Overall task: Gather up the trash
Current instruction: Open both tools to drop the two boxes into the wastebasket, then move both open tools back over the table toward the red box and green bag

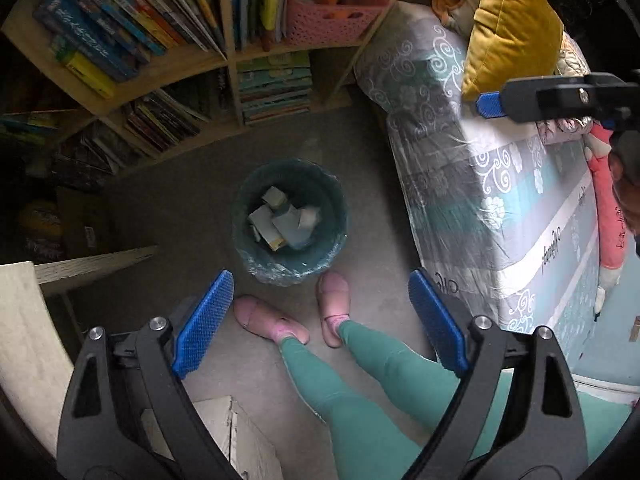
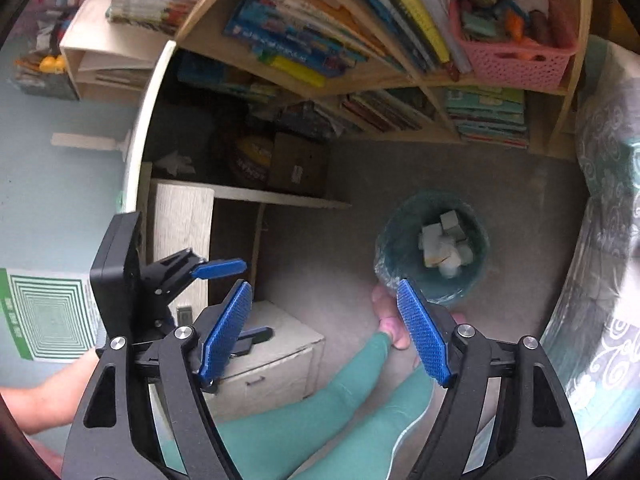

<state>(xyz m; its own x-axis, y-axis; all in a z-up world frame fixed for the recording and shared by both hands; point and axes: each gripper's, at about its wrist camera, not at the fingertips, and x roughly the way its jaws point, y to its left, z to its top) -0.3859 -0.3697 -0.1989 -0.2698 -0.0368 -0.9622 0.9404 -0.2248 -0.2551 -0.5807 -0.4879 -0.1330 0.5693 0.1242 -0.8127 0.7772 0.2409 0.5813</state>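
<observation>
A dark green trash bin [image 1: 290, 220] with a plastic liner stands on the grey floor and holds several crumpled paper pieces [image 1: 284, 218]. It also shows in the right wrist view [image 2: 434, 246]. My left gripper [image 1: 320, 280] is open and empty, high above the floor just in front of the bin. My right gripper [image 2: 324, 292] is open and empty, above and to the left of the bin. The right gripper's tip shows at the right edge of the left wrist view [image 1: 490, 106]; the left gripper shows in the right wrist view [image 2: 218, 268].
A wooden bookshelf [image 1: 224, 60] full of books with a pink basket [image 1: 332, 20] stands behind the bin. A bed [image 1: 480, 168] with a yellow pillow [image 1: 512, 28] is on the right. A desk [image 2: 180, 216] and small drawer unit [image 2: 276, 360] are on the left. The person's legs and pink slippers [image 1: 334, 300] stand by the bin.
</observation>
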